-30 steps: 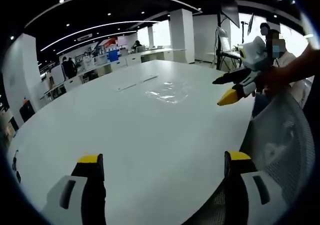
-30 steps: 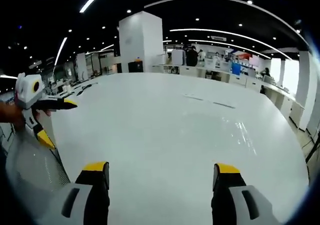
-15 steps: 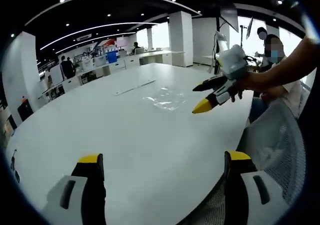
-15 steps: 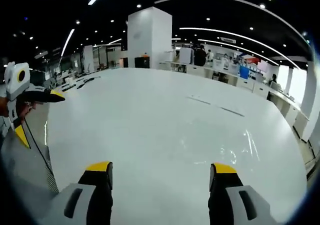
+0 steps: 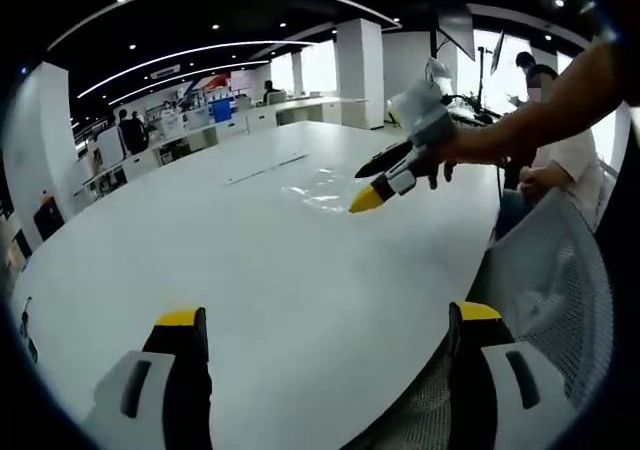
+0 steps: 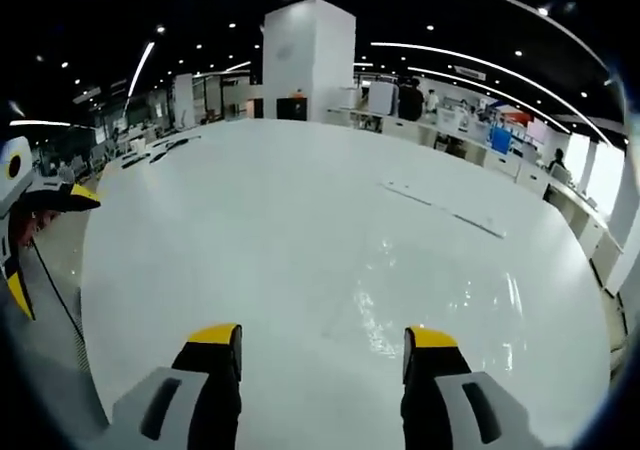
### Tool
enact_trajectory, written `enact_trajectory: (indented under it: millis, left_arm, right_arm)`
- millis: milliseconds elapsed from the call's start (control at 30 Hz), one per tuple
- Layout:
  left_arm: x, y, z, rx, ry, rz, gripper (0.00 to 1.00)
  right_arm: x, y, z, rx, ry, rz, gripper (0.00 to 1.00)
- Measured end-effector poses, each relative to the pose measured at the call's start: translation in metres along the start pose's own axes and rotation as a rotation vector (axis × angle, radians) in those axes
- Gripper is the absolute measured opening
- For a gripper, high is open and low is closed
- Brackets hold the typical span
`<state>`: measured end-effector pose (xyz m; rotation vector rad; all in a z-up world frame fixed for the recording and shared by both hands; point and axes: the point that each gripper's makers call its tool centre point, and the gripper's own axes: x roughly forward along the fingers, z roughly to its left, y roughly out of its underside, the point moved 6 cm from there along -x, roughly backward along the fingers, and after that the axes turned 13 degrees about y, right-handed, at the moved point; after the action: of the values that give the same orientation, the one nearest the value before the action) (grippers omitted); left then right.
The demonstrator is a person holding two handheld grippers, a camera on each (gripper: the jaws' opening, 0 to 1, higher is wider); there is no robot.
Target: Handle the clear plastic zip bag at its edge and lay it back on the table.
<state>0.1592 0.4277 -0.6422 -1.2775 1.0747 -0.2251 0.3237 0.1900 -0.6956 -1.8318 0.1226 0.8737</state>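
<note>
Each tool has two dark jaws with yellow tips on pale grey bodies bearing slotted openings: the left tool [image 5: 325,335], the right tool [image 6: 322,345]. Seen from the left, the right tool's housing is light grey.

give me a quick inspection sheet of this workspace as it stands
Surface: large white table, glossy, bare over most of its top.
Job's things: clear plastic zip bag lying flat on the table, hard to make out in the glare; in the right gripper view it lies just ahead of the jaws.
Clutter: two thin strips lying beyond the bag; small dark items at the table's far edge, too small to tell.
Grippers: right tool over the bag, jaws open, nothing held; left tool low at the near edge, jaws open, nothing held.
Cables: nothing seen for certain.
Surroundings: open office with desks, white pillar, mesh chair, people in the background.
</note>
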Motion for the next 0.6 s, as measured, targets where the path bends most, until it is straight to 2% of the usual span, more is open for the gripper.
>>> enact_trajectory:
  millis: [67, 267, 433, 600]
  left_arm:
    - [0.0, 0.001, 0.0, -0.01, 0.0, 0.001, 0.99]
    - [-0.002, 0.003, -0.001, -0.027, -0.005, -0.006, 0.99]
    - [-0.002, 0.002, 0.0, -0.04, -0.005, -0.011, 0.98]
    - [-0.003, 0.002, -0.001, -0.039, -0.004, -0.01, 0.98]
  right_arm:
    - [0.002, 0.002, 0.0, 0.008, 0.0, 0.007, 0.57]
    - [0.012, 0.011, -0.005, 0.052, 0.006, 0.042, 0.52]
    - [0.015, 0.009, -0.005, 0.076, 0.039, 0.064, 0.41]
    - [0.026, 0.001, -0.004, 0.064, 0.056, 0.068, 0.39]
